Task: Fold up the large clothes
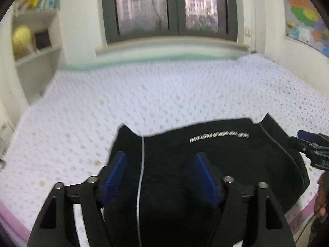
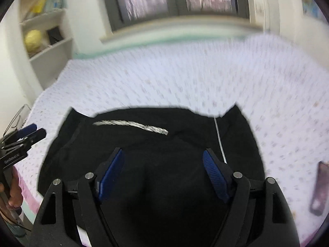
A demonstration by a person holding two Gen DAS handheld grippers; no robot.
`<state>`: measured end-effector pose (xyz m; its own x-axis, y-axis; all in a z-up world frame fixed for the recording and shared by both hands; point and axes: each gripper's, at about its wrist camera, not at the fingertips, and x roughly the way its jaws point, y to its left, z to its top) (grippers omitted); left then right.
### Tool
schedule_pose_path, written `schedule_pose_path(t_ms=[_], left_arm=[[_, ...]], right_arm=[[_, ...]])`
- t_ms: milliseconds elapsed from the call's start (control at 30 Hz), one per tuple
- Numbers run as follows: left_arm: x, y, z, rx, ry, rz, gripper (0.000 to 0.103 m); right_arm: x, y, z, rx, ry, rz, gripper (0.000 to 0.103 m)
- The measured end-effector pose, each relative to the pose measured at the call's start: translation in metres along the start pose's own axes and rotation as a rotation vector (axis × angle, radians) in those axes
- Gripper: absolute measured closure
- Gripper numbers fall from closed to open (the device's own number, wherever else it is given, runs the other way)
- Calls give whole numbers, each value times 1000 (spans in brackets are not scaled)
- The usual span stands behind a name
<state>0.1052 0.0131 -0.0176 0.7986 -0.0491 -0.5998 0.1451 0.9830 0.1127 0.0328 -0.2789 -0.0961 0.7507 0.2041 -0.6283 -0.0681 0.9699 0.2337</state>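
A black garment (image 1: 185, 160) with a line of white lettering and thin white piping lies in a folded bundle on the near part of the bed; it also shows in the right wrist view (image 2: 156, 144). My left gripper (image 1: 160, 158) is open and empty above the garment's left part. My right gripper (image 2: 163, 156) is open and empty above its middle. The right gripper shows at the right edge of the left wrist view (image 1: 308, 142). The left gripper shows at the left edge of the right wrist view (image 2: 24, 135).
The bed sheet (image 1: 144, 94) is white with small dots and has a pink near edge. A dark phone (image 2: 320, 187) lies on the bed at the right. A white shelf (image 1: 35, 47) stands at the left, a window (image 1: 168, 8) behind.
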Motion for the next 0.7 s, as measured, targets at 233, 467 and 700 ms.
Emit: schedule_pose_path(t_ms=[233, 467, 700], left_arm=[[-80, -17, -7, 11, -141, 51, 22], [-111, -14, -18, -33, -191, 119, 22], [-106, -18, -30, -12, -166, 155, 22]], right_arm=[[-55, 31, -12, -13, -63, 22, 15], [-74, 49, -22, -24, -58, -7, 15], [-64, 48, -31, 20, 3, -30, 15]])
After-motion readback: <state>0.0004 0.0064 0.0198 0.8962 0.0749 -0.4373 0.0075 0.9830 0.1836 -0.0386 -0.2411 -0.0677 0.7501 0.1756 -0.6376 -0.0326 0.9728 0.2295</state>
